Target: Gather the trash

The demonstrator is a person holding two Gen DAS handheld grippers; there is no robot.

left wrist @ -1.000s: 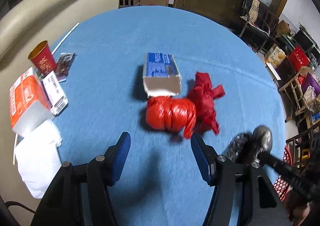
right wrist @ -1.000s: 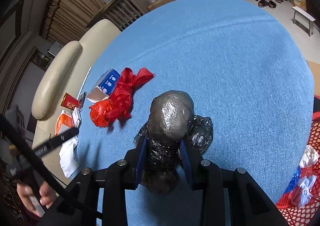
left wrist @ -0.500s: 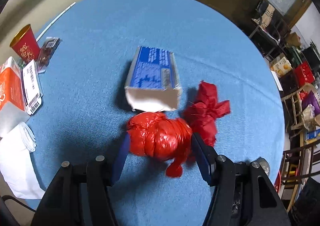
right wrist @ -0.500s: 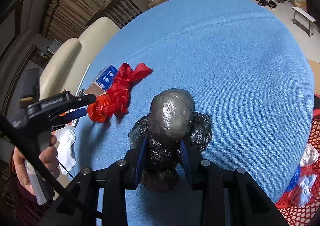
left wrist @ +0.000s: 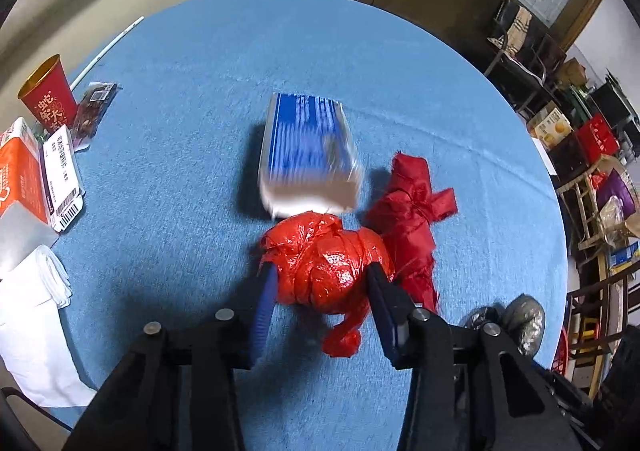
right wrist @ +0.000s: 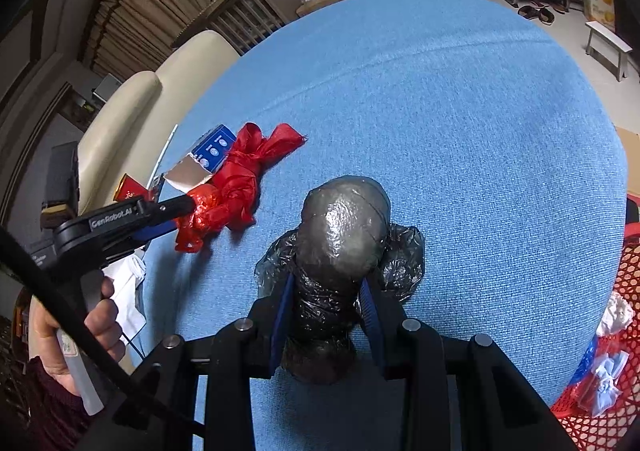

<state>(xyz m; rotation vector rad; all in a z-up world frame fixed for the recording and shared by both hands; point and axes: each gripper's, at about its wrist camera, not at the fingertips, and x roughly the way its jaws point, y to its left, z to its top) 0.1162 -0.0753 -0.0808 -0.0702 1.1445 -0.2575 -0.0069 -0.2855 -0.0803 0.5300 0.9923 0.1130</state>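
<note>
Left gripper (left wrist: 320, 283) jaws just closing, pads pressed on red bag bundle (left wrist: 326, 261) on blue tablecloth (left wrist: 180, 155), beside blue box (left wrist: 308, 155). Right gripper (right wrist: 326, 303) clenched on black bag bundle (right wrist: 340, 247).

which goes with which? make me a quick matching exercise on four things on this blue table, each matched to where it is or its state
Things:
1. shiny red bag
2. black bag
3. blue box
4. red cup

States or places:
A. lying just beyond the shiny red bag
B. standing upright at the table's edge near the sofa
C. between the left gripper's fingers
D. clamped in the right gripper

Pairs: 1-C, 2-D, 3-A, 4-B
</note>
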